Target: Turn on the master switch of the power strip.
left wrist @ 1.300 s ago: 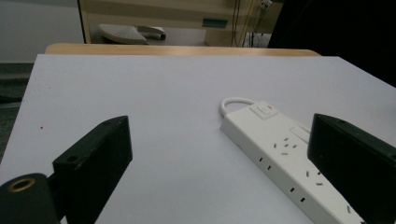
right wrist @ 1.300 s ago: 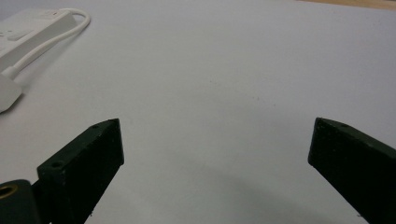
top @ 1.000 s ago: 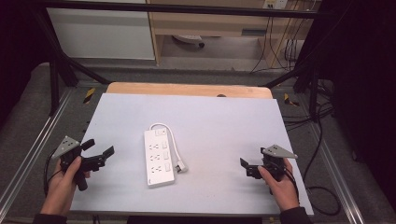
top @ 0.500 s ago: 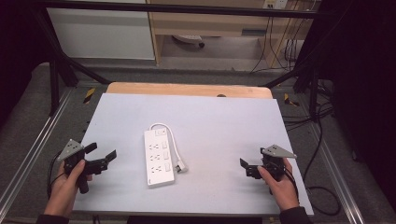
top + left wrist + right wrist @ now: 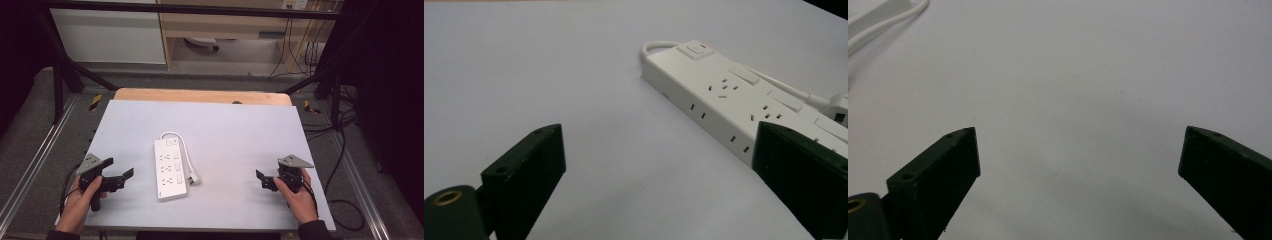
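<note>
The left gripper (image 5: 122,176) sat near the left edge of the pale table (image 5: 235,125), toward its near corner, held in the person's left hand (image 5: 80,200); in the left gripper view its two black jaws stood spread wide, with bare surface between them and nothing pinched; the gripper (image 5: 659,165) touched nothing that could be seen, though the right-hand jaw in that view overlapped the near end of the power strip (image 5: 734,105), and whether it touched the strip could not be told; the white power strip (image 5: 169,169) lay flat a little left of the table's middle, its long axis running from the far edge toward the near edge, with its switch at the far end; its white cord (image 5: 184,150) looped out of the far end and ran back along the strip's right side to the plug (image 5: 193,177), which lay just beside the strip; the strip was near the left gripper, on its right, and apart from it in the high view; the right gripper (image 5: 261,179) sat near the right edge of the table, toward the near corner, in the person's right hand (image 5: 297,197), well apart from the strip; in the right gripper view the gripper (image 5: 1078,160) likewise had its jaws spread wide over bare surface, holding nothing, with a piece of the white cord (image 5: 883,30) at the upper left corner.
</note>
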`<state>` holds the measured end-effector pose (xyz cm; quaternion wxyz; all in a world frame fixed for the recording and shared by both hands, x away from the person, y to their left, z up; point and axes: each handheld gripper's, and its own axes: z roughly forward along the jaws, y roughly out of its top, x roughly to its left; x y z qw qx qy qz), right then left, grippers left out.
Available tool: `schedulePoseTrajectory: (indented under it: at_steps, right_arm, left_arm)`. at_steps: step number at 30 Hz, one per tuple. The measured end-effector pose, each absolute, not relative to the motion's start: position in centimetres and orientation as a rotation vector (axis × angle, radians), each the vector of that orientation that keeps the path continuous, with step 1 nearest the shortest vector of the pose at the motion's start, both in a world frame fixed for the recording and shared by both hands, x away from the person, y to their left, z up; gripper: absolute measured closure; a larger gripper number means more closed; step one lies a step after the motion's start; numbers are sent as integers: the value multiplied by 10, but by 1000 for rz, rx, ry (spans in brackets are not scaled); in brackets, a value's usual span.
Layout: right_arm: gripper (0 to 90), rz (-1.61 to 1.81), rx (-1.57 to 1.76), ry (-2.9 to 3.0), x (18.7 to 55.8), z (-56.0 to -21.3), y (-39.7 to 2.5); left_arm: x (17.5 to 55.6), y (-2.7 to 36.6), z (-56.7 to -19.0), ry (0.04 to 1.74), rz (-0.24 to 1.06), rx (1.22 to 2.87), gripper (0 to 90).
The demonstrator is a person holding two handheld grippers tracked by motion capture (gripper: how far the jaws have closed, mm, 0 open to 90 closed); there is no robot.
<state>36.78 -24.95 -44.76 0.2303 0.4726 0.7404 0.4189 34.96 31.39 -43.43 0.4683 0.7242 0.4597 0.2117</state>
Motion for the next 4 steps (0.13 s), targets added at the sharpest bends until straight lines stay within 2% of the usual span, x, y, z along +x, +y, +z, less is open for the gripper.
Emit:
schedulePoseTrajectory:
  at_steps: [4]
  right_arm:
    - [37, 1070, 1334, 2027, 375, -454, -247]
  left_arm:
    - [350, 307, -436, 1122, 517, 1816, 69]
